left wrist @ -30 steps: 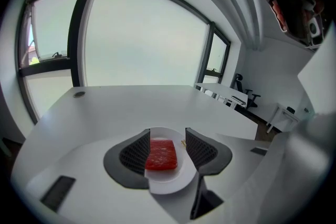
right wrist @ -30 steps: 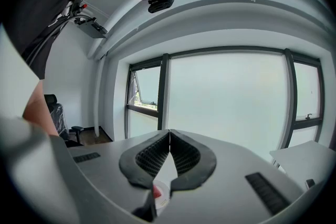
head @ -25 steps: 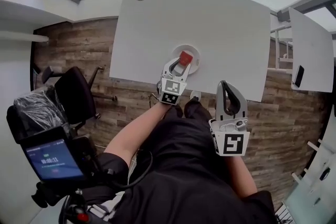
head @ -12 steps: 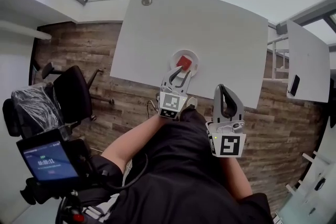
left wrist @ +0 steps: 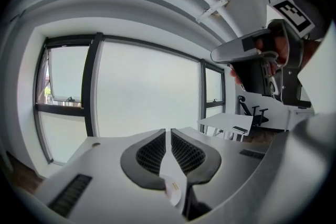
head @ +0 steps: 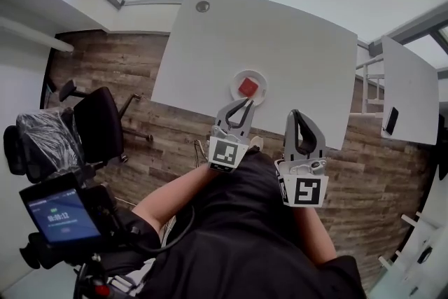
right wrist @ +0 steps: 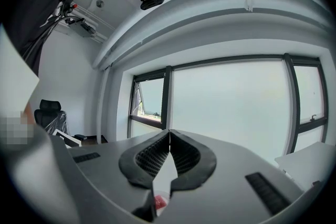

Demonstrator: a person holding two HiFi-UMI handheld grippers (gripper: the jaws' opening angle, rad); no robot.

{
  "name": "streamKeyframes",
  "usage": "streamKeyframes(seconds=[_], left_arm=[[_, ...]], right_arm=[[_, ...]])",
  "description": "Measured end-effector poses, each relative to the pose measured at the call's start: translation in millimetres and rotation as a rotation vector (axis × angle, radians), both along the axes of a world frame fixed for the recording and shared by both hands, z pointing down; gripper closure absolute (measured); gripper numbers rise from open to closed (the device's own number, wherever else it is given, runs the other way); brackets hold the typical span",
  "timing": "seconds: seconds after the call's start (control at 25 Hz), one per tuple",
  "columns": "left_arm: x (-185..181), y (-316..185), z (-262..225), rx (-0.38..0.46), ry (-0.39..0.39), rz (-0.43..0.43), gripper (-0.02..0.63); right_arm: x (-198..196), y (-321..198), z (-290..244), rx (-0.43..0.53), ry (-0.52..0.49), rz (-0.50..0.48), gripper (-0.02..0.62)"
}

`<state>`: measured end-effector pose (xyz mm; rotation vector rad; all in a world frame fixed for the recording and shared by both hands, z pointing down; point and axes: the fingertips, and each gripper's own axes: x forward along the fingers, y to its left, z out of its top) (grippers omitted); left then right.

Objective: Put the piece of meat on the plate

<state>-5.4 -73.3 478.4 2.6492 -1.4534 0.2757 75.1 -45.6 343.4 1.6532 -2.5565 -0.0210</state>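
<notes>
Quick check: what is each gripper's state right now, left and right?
Left gripper: jaws have just been closing and are now together, with nothing between them.
Right gripper: shut, empty.

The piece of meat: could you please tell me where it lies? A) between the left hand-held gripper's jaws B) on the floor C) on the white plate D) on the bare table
C: the red piece of meat sits inside the rim of the white plate.
</notes>
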Motion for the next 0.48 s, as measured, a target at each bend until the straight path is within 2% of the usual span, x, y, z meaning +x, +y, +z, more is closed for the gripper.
streamKeyframes(seconds=[0.28,0.48], left_arm=[[-1,-3,-24,0.048,0.043,-0.004,0.6],[-12,21,-51,0.11,0.033,-0.017,0.6]], right_arm=[[-3,-13,4,-0.004,-0.014,-0.026,0.589],[-12,5,-10,0.011,-0.017,-0.039,0.589]])
